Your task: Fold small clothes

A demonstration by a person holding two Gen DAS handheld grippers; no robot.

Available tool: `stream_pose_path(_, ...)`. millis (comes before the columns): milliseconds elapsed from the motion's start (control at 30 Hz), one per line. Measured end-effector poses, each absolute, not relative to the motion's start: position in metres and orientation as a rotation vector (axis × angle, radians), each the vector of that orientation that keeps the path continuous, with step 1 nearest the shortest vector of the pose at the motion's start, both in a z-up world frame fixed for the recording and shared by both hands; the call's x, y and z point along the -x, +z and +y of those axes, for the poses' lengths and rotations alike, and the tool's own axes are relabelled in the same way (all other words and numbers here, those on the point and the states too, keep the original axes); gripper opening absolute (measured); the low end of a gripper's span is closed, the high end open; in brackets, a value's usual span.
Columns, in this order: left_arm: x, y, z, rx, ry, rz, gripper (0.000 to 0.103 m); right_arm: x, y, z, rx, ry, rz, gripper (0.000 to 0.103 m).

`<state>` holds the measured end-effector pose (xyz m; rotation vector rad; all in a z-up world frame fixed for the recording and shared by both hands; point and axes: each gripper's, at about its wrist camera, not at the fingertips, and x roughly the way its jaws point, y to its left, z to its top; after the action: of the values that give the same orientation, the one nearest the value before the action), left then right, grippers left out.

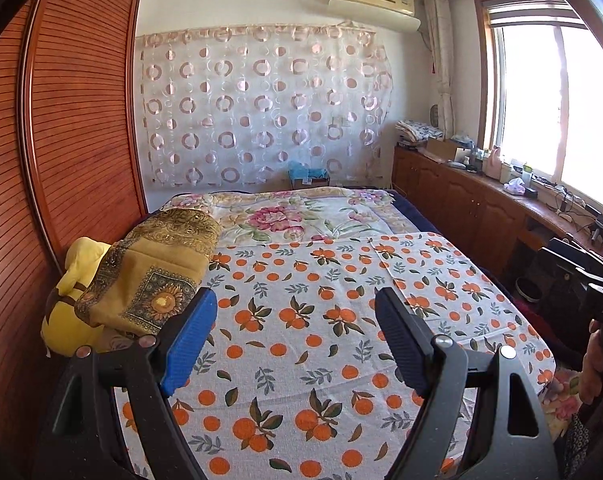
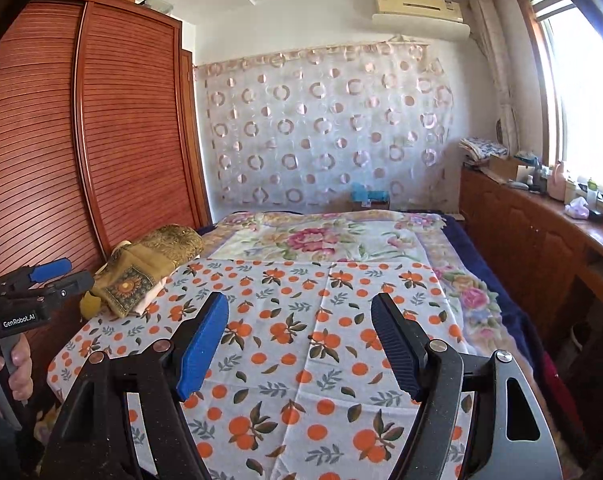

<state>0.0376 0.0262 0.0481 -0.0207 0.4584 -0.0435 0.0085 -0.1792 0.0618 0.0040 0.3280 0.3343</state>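
Left wrist view: a thin white cotton cloth printed with oranges (image 1: 321, 320) was spread flat on the bed, below both spread, empty tools (image 1: 297, 320) (image 2: 299, 320); folded mustard patterned fabric (image 1: 153, 280) was piled beside it.

Wooden wardrobe (image 1: 61, 128), wall air conditioner (image 2: 419, 10)

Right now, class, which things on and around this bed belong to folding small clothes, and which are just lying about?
Belong to the job:
- left claw, open
- right claw, open
- orange-print cloth, spread on the bed
- yellow-brown patterned fabric, possibly

Lying about:
- yellow plush toy
- floral blanket
- windowsill clutter
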Motion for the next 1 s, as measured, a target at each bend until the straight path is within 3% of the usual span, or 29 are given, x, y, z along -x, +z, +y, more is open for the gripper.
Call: stream_pose_path(1000, -0.026, 0.057, 0.017, 0.023, -0.037, 0.438, 0.082, -0.020, 0.059, -0.190, 0.005, 0.352, 0.322, 0.076)
